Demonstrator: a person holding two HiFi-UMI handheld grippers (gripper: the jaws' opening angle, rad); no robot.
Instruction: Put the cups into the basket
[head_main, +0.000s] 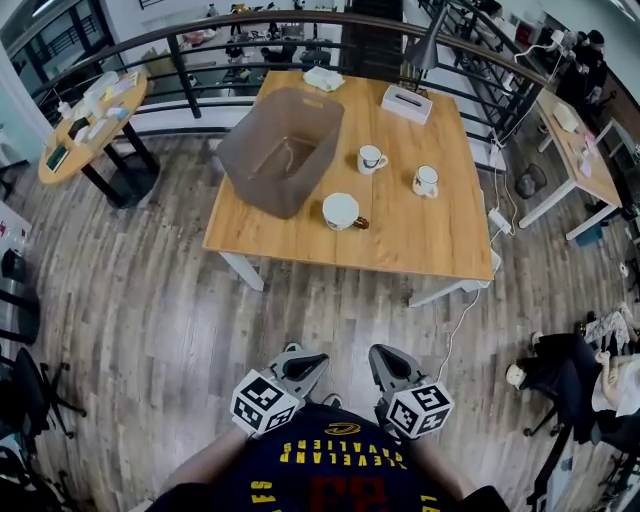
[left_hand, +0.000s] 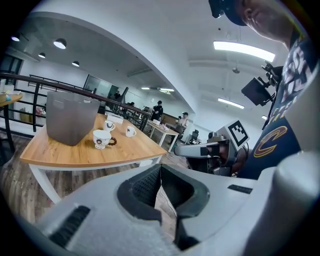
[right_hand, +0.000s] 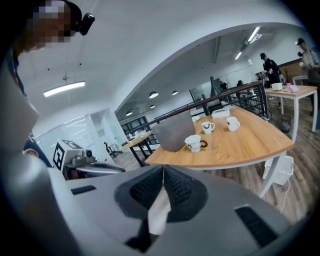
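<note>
Grippers shut and empty, cups out on the table.

Nearest, against the person's dark shirt (head_main: 330, 470), the left gripper (head_main: 303, 362) and right gripper (head_main: 386, 360) were side by side and pointed toward the table (head_main: 440, 245), each with its jaws pressed together on nothing. The table stood well apart from them across the wood floor (head_main: 150, 300). On its far left part sat the grey basket (head_main: 280, 150), upright with its mouth open. All three cups stood on the tabletop outside it. The near cup (head_main: 341, 211) was just beside the basket's near right corner, with its brown handle to the right. The middle cup (head_main: 371, 158) was farther off, right of the basket. The right cup (head_main: 426, 180) was beyond that one. A white box (head_main: 406, 103) lay near the far edge.
</note>
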